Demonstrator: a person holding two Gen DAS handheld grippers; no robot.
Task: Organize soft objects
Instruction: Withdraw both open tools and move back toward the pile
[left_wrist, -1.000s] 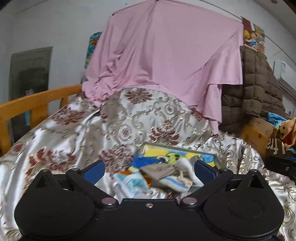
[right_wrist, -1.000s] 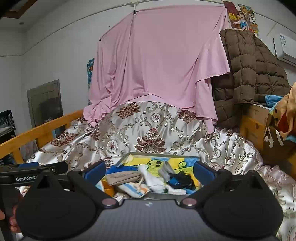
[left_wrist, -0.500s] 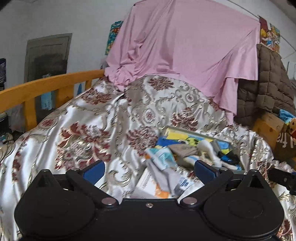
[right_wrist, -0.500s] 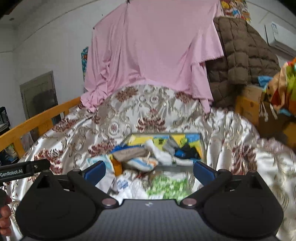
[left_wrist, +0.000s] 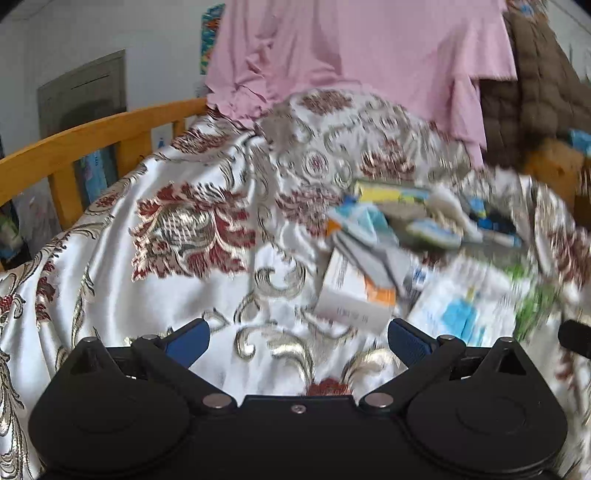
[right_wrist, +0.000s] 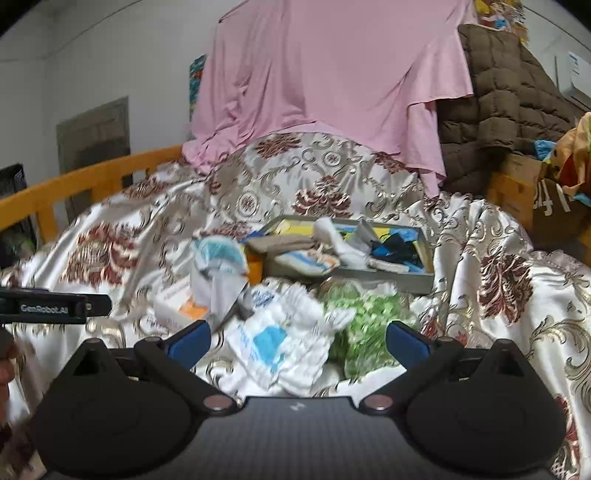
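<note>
Evidently the soft things had been gathered so that sorting could start from one heap: a grey tray (right_wrist: 388, 278) sat on the satin-covered bed (right_wrist: 498, 295), holding folded cloths and socks (right_wrist: 354, 247), while loose items spilled out from its near edge toward the cameras. In the right wrist view a white packet with blue print (right_wrist: 273, 343) and a green-patterned packet (right_wrist: 365, 321) lay touching each other just ahead of the right hand-held gripper (right_wrist: 297, 338), at about twelve o'clock from it, which looked like the reason that tool was aimed there. Its blue pads (right_wrist: 188, 339) stood wide apart with nothing between them, tilted down over the heap and not touching it. The left hand-held gripper (left_wrist: 297, 341) was likewise spread wide and empty, held low and level over bare bedspread; a white and orange box (left_wrist: 354, 295) lay at roughly one o'clock from it, under crumpled pale cloth (left_wrist: 369, 236), though blur hid finer detail. Seen from the right wrist, the left tool's black body (right_wrist: 51, 306) reached in at nine o'clock, well to the left of the pile.
</note>
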